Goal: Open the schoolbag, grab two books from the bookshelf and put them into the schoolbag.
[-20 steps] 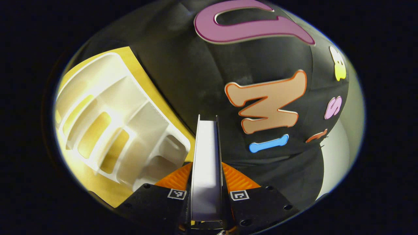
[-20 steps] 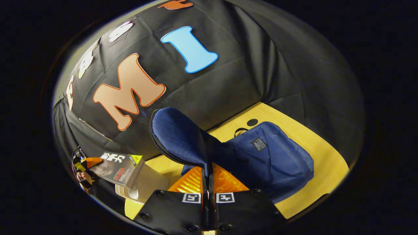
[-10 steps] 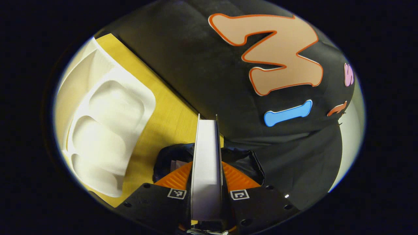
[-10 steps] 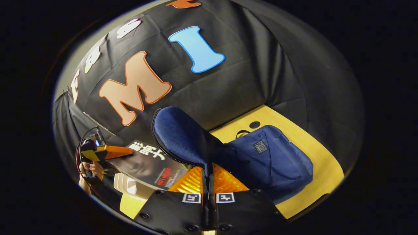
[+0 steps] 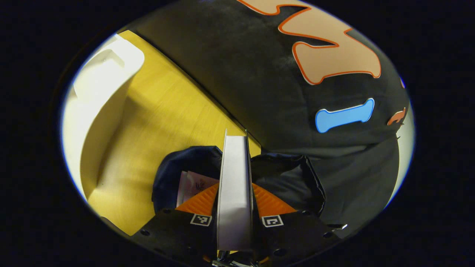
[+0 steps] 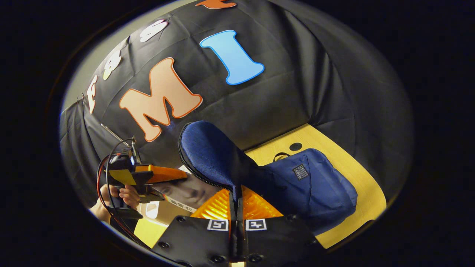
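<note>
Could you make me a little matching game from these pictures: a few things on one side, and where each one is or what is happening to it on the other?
Things:
1. book
2. schoolbag flap
3. white bookshelf
4. schoolbag

States:
A. lying on the yellow table
B. pinched and held up by the right gripper
C. clamped in the left gripper, over the bag's opening
D. standing at the far left of the left gripper view

Pairs: 1-C, 2-B, 3-D, 4-A

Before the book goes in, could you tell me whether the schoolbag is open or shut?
Open: the right hand-held gripper holds the schoolbag flap up.
</note>
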Demonstrator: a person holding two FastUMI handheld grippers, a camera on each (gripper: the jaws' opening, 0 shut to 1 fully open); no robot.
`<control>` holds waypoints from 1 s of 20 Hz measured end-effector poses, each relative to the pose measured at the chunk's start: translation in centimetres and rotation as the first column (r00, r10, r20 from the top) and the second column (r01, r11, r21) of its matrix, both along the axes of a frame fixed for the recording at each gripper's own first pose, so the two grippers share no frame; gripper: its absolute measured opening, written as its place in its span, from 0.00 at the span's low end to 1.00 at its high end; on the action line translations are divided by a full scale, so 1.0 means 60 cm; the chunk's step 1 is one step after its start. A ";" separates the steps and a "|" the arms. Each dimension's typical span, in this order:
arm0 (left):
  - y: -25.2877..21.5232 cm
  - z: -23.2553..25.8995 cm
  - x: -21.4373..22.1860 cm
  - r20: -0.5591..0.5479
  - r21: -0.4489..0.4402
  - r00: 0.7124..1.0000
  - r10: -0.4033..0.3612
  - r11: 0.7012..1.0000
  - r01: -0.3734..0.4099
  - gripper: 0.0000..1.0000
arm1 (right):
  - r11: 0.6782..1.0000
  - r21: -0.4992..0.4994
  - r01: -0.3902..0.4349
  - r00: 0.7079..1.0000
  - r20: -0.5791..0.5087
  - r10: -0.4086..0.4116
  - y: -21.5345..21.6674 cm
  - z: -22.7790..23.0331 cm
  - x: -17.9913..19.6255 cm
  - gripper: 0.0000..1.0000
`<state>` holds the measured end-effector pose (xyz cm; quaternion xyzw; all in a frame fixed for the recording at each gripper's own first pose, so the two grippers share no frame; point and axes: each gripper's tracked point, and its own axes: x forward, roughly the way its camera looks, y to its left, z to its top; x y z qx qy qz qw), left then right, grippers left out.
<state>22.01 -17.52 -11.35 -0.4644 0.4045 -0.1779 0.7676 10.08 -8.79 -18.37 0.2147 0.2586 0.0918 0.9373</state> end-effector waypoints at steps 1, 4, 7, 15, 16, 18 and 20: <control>-0.011 -0.004 0.000 -0.003 0.000 1.000 0.003 1.000 -0.003 0.34 | 1.000 0.003 -0.003 1.000 0.005 0.003 -0.001 0.005 0.003 0.03; -0.043 -0.014 -0.004 -0.015 -0.022 1.000 0.013 1.000 -0.013 0.34 | 1.000 -0.006 -0.017 1.000 0.021 0.017 -0.002 0.015 0.006 0.02; -0.061 -0.026 -0.004 -0.033 -0.042 0.999 0.038 0.998 -0.039 0.36 | 1.000 0.007 -0.019 0.999 0.029 0.019 0.000 0.021 0.011 0.03; -0.082 -0.073 -0.014 -0.082 -0.052 0.991 0.103 0.993 -0.107 0.36 | 1.000 0.020 -0.008 1.000 0.019 0.008 0.007 0.010 0.024 0.04; -0.086 -0.085 -0.018 -0.110 -0.031 0.990 0.093 0.995 -0.097 0.38 | 1.000 0.020 -0.010 1.000 0.016 0.010 0.009 0.007 0.023 0.04; -0.094 -0.093 -0.026 -0.141 -0.004 0.988 0.059 0.998 -0.060 0.48 | 1.000 0.020 -0.010 1.000 0.011 0.010 0.011 0.005 0.022 0.03; -0.104 -0.115 -0.048 -0.186 0.065 0.982 -0.010 0.998 0.022 0.63 | 1.000 0.024 -0.011 1.000 0.003 0.011 0.014 -0.002 0.020 0.04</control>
